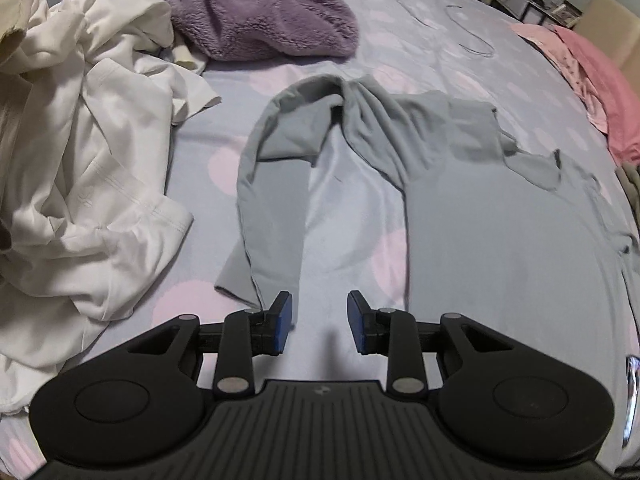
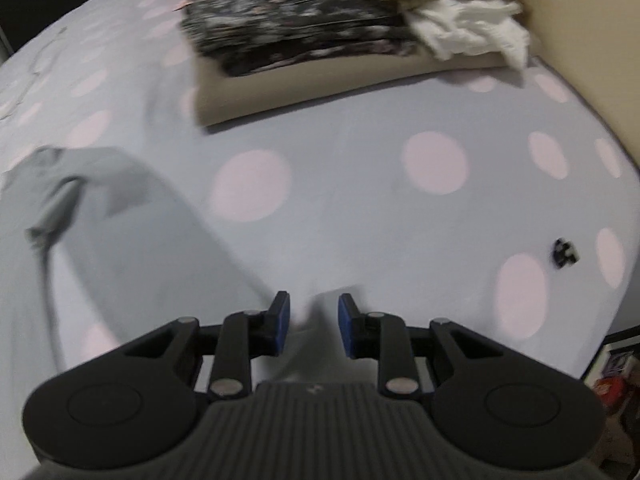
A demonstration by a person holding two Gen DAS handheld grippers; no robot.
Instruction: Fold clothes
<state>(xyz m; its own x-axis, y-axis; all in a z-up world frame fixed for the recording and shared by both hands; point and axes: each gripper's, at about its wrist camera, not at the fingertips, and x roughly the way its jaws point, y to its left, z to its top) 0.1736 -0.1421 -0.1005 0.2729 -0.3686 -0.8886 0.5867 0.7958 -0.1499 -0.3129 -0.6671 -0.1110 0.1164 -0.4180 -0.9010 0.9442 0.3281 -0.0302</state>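
Observation:
A grey long-sleeved garment [image 1: 460,200] lies spread on the bed, one sleeve [image 1: 272,184] bent in an arch towards me. My left gripper [image 1: 320,320] is open and empty, its left finger just beside the sleeve's cuff end. In the right wrist view the same grey garment [image 2: 120,248] lies at the left, blurred. My right gripper [image 2: 312,322] is open and empty, just above the garment's edge and the sheet.
The bed sheet [image 1: 352,216] is pale blue with pink dots. A white garment heap [image 1: 80,152] lies left, a purple fleece [image 1: 256,12] behind, pink clothes [image 1: 592,80] right. Folded clothes [image 2: 304,28] are stacked on a beige cushion. A small black object [image 2: 564,254] lies right.

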